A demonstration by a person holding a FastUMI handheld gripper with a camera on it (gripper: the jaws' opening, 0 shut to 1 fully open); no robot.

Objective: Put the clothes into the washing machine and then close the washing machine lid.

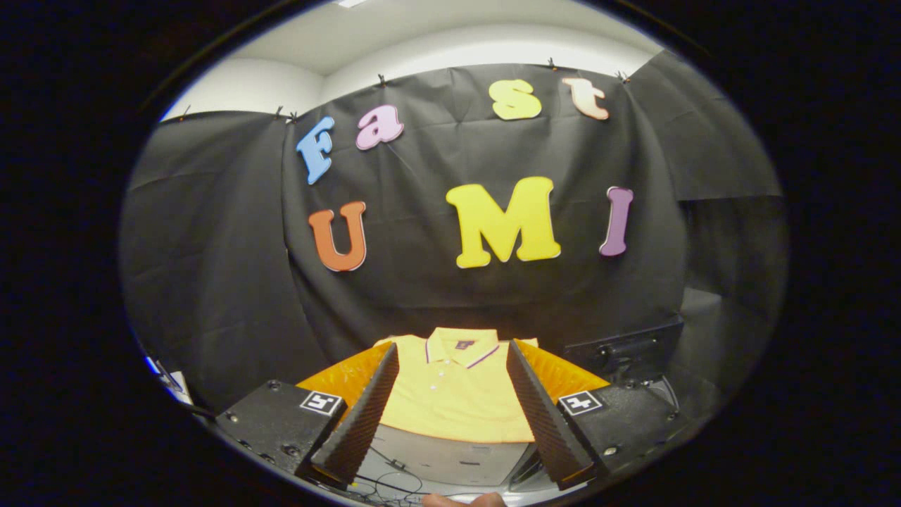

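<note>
Fingers of the hand-held gripper sit right up close, spread wide apart and grasping nothing. Between them, and just beyond their tips, lies the yellow polo shirt, folded flat with its collar toward the black cloth wall and its near hem hanging at the edge of the pale tabletop. An orange surface peeks out to either side of the shirt. Off to the right, beyond the right finger, a dark boxy unit stands against the wall; whether that is the washing machine, I cannot tell.

So this looks like the very start: nothing picked up yet. For a clean pick, I'd say come in low over the near hem, centre the fingers on the folded stack, and pinch enough layers that the whole shirt lifts together. Grab just the top layer and it may unfold and drag. A grip near the middle should keep it from swinging on the way to the drum.
</note>
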